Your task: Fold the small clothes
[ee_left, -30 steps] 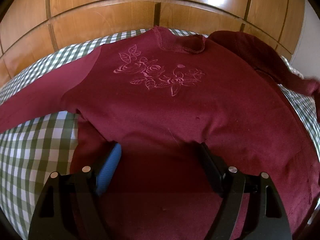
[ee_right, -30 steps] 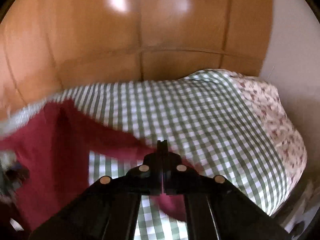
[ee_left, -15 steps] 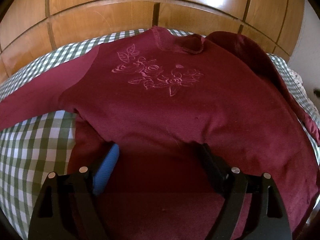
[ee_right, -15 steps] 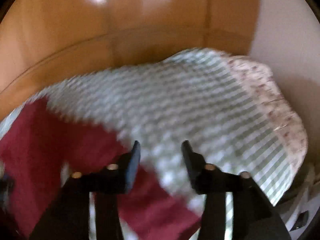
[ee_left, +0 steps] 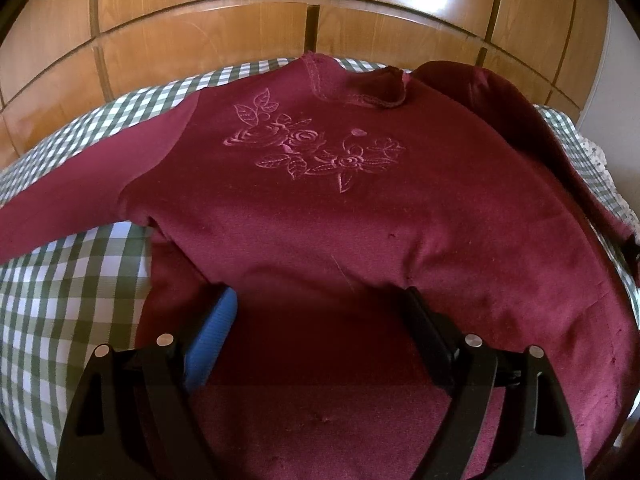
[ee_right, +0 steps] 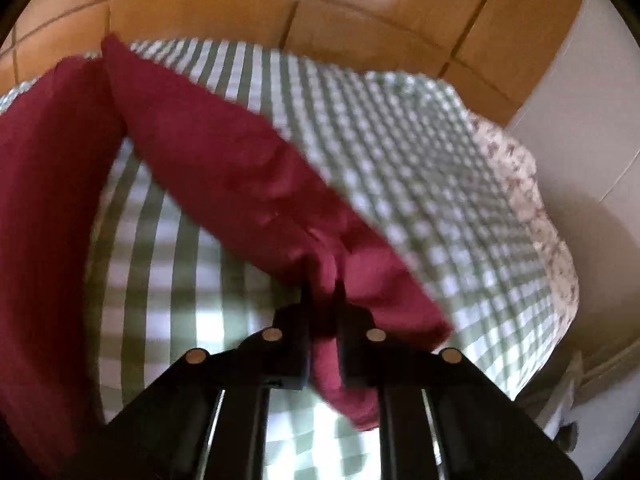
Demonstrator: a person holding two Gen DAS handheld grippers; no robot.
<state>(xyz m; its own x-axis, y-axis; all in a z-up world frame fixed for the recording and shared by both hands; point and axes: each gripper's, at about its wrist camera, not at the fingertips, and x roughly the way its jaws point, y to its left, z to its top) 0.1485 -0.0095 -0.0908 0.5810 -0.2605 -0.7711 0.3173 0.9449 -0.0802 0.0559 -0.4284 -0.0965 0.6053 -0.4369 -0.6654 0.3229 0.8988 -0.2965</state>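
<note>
The fingers of the left gripper stand wide apart, low over the lower front of a dark red sweater, nothing pinched between them. The sweater lies face up on a green checked bedspread, its embroidered flowers toward the collar, with wooden panels behind.

In the right wrist view, the right gripper is closed tight on the sweater's sleeve, which runs up and left across the bedspread. The picture is blurred.

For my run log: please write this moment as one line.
left gripper: open over sweater | right gripper: shut on sleeve | bed: checked
</note>
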